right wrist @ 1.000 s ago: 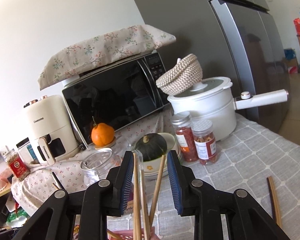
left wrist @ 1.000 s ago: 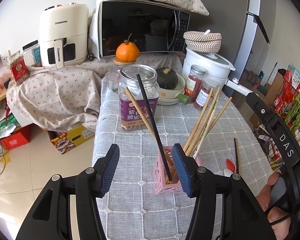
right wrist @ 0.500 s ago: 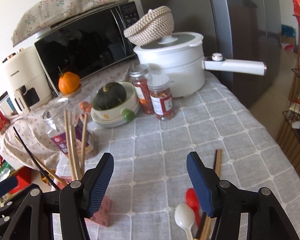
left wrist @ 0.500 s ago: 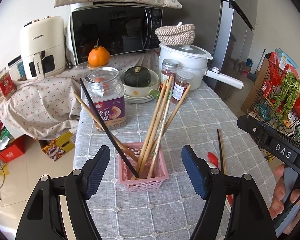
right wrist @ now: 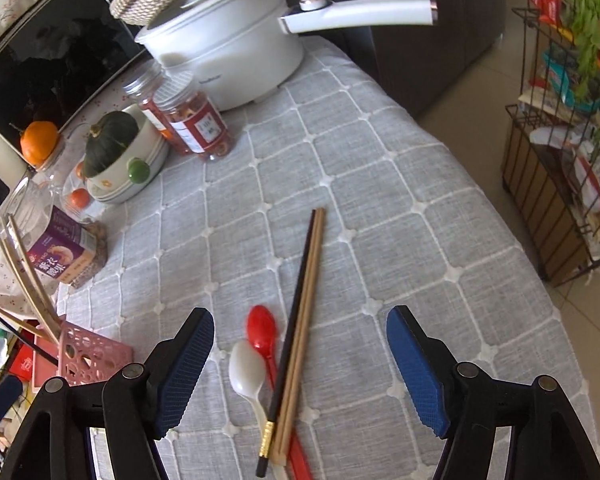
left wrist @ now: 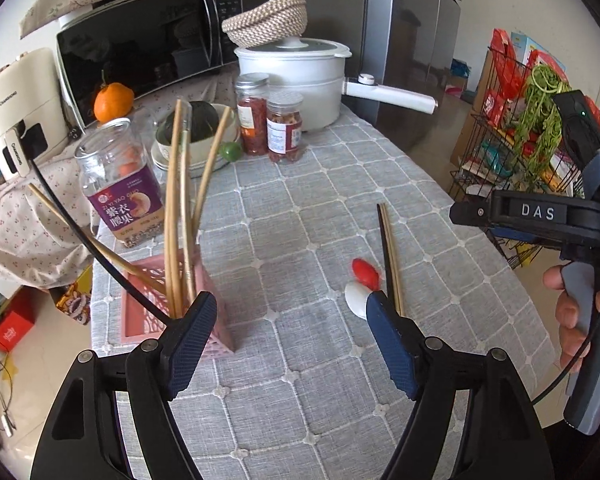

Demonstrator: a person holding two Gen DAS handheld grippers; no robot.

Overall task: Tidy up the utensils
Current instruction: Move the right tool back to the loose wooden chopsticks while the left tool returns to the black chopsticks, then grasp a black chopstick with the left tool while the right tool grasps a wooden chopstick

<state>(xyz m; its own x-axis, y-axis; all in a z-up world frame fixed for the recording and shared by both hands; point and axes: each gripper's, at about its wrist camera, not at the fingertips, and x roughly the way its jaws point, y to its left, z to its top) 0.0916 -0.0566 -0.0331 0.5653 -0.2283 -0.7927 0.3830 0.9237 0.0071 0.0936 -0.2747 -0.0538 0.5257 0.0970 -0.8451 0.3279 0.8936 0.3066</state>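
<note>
Pink perforated plastic basket (left wrist: pixel 156 312) props sorted chopsticks upright; your right gripper (right wrist: pixel 300 364) gapes, empty, over loose wooden chopsticks (right wrist: pixel 304 320); left gripper (left wrist: pixel 288 340) likewise.

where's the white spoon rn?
Right wrist view: white spoon lies on the tablecloth, low centre, touching the red spoon, just left of the loose chopsticks.

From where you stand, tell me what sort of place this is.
Most likely a home kitchen or dining corner: a microwave and white electric pot stand beside a tall fridge, and chopsticks lie on a cloth-covered table.
</note>
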